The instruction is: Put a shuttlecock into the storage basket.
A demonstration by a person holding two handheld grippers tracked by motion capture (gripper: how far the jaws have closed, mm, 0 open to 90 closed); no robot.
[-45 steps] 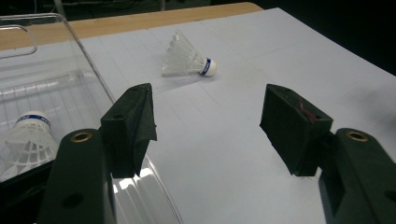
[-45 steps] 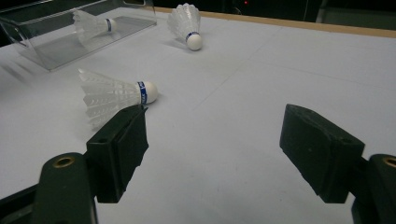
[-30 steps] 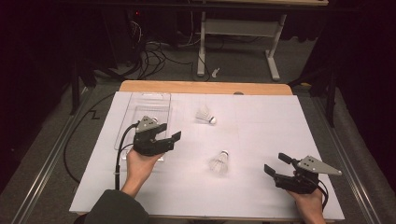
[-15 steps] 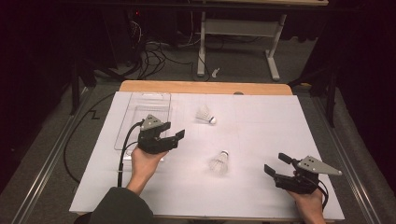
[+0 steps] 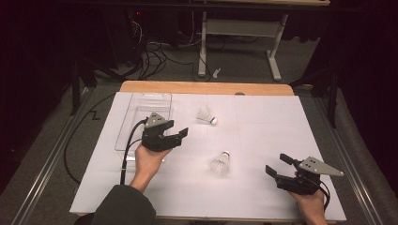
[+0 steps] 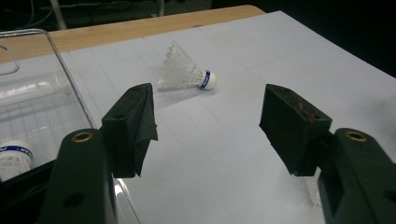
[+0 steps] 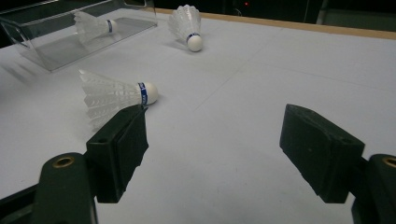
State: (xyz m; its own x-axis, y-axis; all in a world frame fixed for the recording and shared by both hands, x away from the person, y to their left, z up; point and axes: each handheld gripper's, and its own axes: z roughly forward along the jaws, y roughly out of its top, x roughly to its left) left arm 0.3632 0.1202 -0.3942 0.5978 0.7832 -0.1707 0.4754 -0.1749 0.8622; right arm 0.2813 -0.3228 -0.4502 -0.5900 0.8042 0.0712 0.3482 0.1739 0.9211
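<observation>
- White sheet (image 5: 263, 136) covers nearly the whole tabletop, corner to corner.
- Bare wooden strip (image 5: 206, 87) shows along the far edge.
- Beyond it on the floor: tangled black cables (image 5: 155, 54), a white metal frame (image 5: 239, 28), a small white scrap (image 5: 216, 72).

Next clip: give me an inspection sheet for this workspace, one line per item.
Surface: white sheet over a wooden table.
Job's things: two shuttlecocks on the sheet, far one, near one; a third lies in the clear tray.
Clutter: nothing seen.
Grippers: left gripper open, empty, beside the tray; right gripper open, empty, near the front edge.
Cables: black cable trails from the left gripper.
Surroundings: dark room, floor cables, a white table frame behind.
</observation>
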